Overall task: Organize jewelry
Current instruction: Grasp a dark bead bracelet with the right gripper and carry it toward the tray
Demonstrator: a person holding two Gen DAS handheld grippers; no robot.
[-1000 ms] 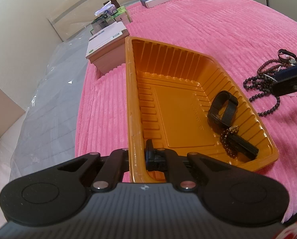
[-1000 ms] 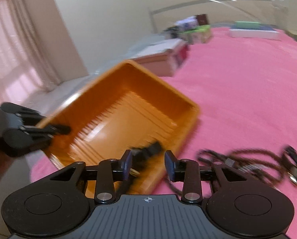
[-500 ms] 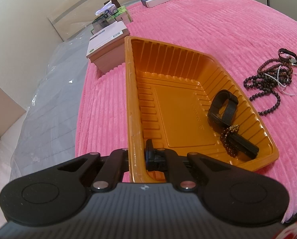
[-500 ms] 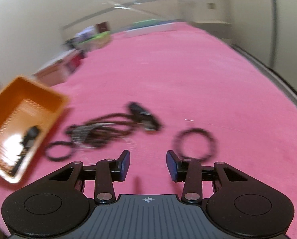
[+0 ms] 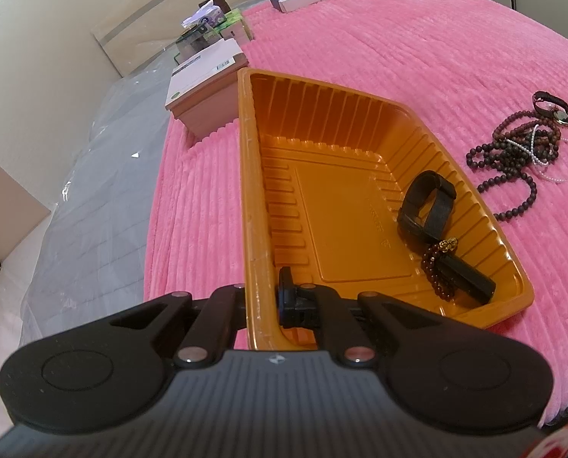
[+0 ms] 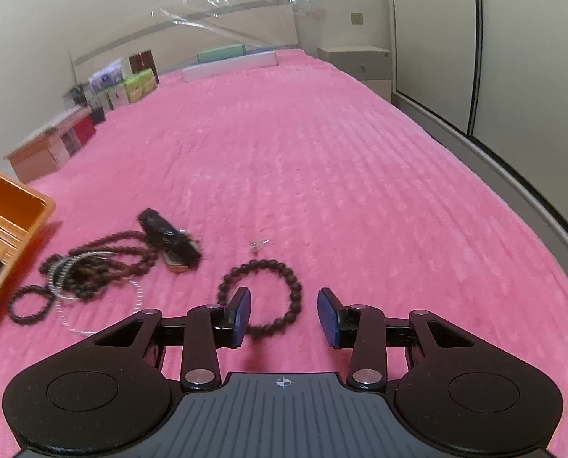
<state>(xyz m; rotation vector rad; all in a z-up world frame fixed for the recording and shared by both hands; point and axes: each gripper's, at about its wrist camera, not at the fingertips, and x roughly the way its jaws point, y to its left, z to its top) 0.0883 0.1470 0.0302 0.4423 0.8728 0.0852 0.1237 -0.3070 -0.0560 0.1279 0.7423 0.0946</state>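
My left gripper point(image 5: 263, 297) is shut on the near left rim of the orange tray point(image 5: 251, 175), which lies on the pink blanket. In the tray lie a black watch strap point(image 5: 430, 202) and a dark bead bracelet with a gold charm point(image 5: 438, 267). My right gripper point(image 6: 285, 315) is open and empty, low over a dark bead bracelet point(image 6: 263, 297) on the blanket. To its left lies a pile of bead necklaces point(image 6: 89, 267) with a watch point(image 6: 169, 238); the pile also shows in the left wrist view point(image 5: 520, 152). A small earring point(image 6: 259, 244) lies beyond the bracelet.
Boxes point(image 5: 203, 87) stand at the blanket's far left edge, with flat boxes point(image 6: 228, 63) at the far end. A wardrobe point(image 6: 489, 38) and small cabinet point(image 6: 354, 63) stand to the right. Plastic-covered mattress point(image 5: 93, 198) lies left of the blanket.
My right gripper has swung from the tray to the right, past the necklace pile, and lowered over the single bead bracelet. The left gripper has held the tray still.
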